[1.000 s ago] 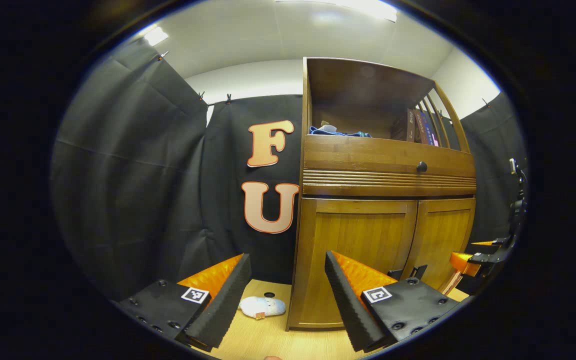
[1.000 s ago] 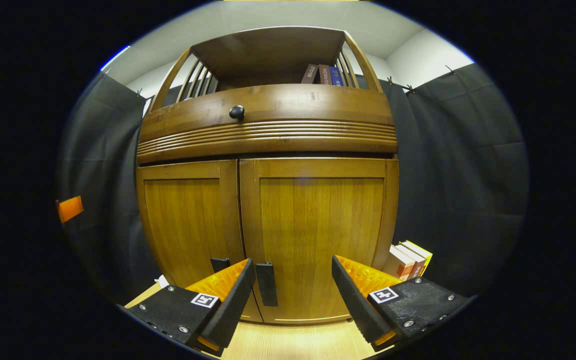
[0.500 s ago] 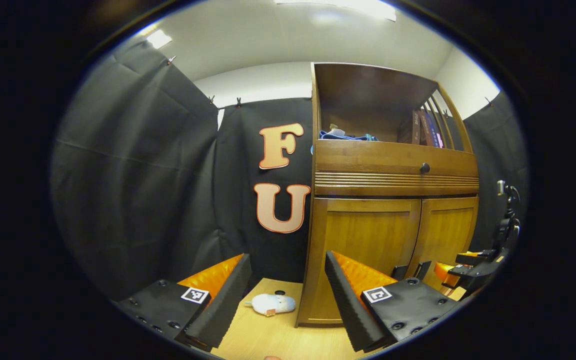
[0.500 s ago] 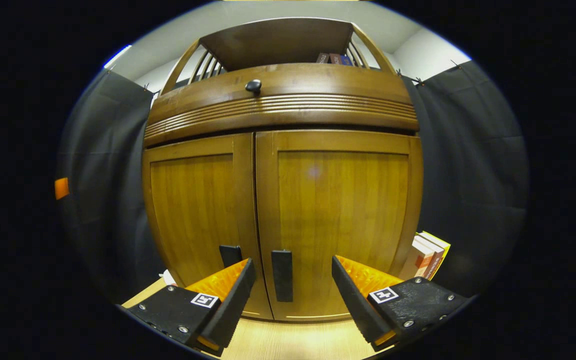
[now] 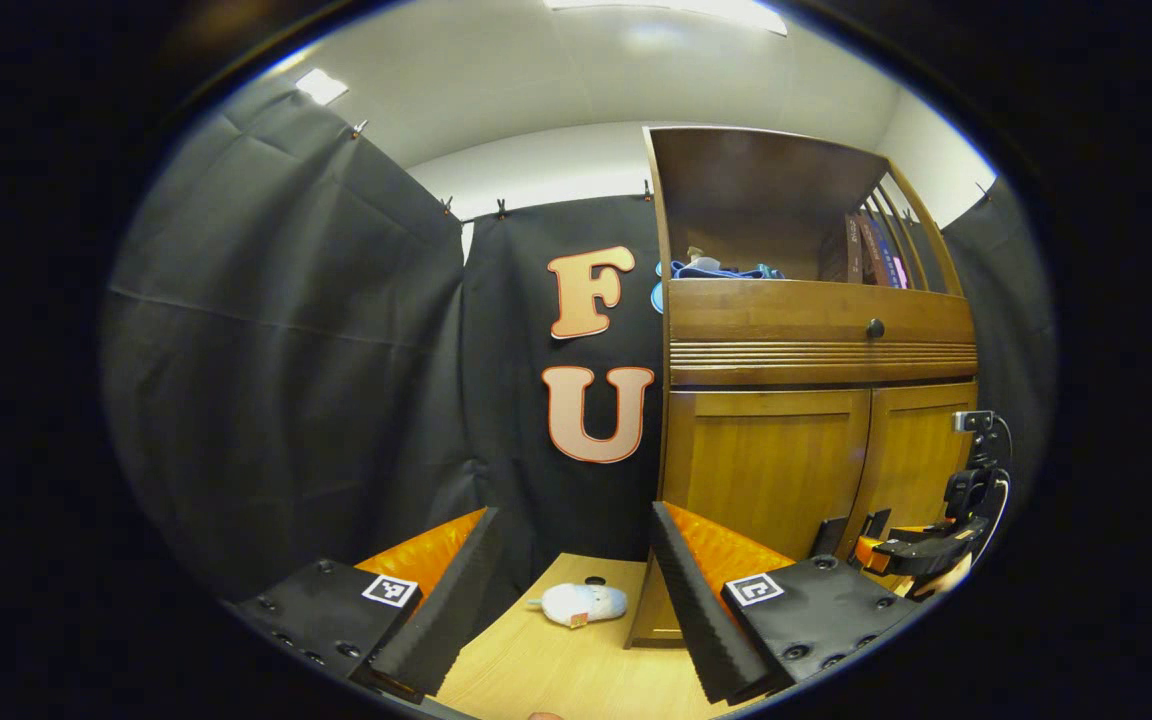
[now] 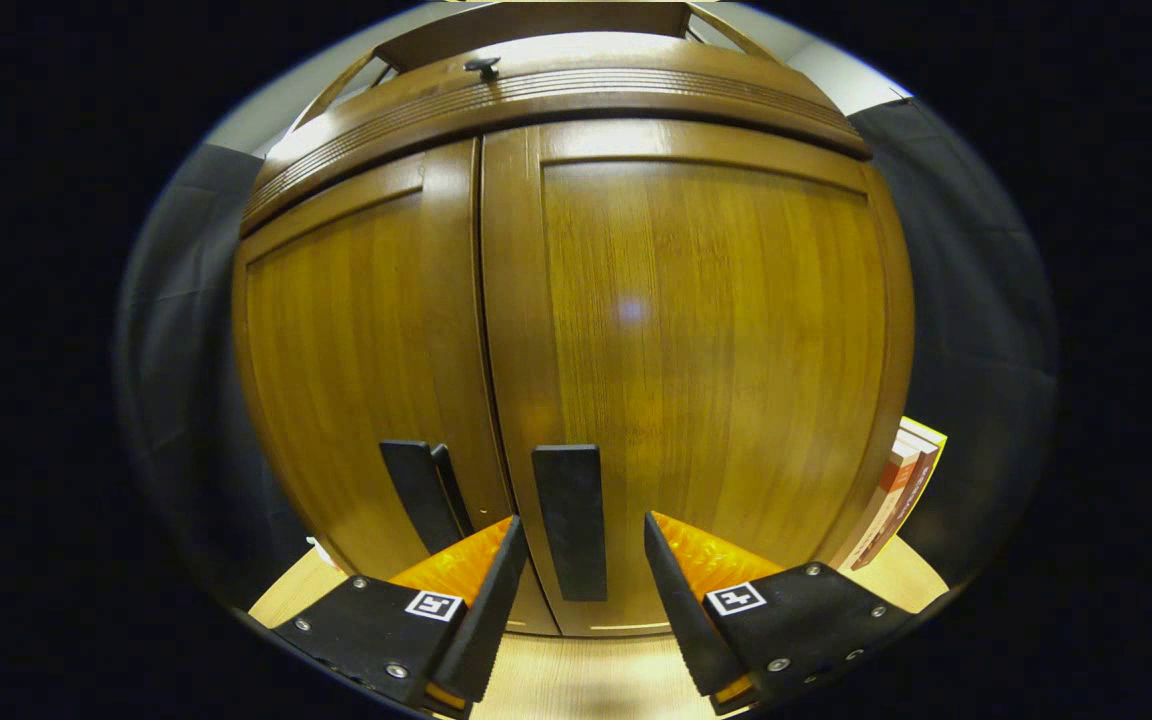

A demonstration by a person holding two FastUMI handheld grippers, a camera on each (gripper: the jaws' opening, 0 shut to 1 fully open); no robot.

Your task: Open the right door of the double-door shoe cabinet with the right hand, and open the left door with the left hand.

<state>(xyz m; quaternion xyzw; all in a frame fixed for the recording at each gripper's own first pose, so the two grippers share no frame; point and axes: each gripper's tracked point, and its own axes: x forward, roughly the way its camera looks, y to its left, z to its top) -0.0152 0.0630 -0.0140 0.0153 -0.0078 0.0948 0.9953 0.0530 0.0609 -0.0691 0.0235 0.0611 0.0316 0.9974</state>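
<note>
**Operator:** Two doors, both shut as I read it. In the right gripper view, the brown wooden double-door shoe cabinet (image 6: 576,300) stands close in front of me on the pale wooden desk (image 6: 586,680). My right tool (image 6: 576,570) has its fingers apart, and the flat black upright handle of the right door (image 6: 570,520) stands between them, untouched.

**Partner:** And the left side?

**Operator:** My left tool (image 5: 576,590) is spread wide too, holding nothing. In the left gripper view it points past the cabinet's left flank toward the black cloth wall (image 5: 286,350); the left door (image 5: 771,460) is off to its right. So I judge nothing done yet: the first grasp is close, the second door waits.

**Partner:** Anything you can't make out?

**Operator:** The left door's black handle (image 6: 426,490) is partly covered by my right tool's finger. Stacked books (image 6: 896,500) beside the cabinet are cut by the edge. A small white plush toy (image 5: 581,604) lies on the desk near the cabinet's corner; I cannot tell what it is meant to be.
</note>
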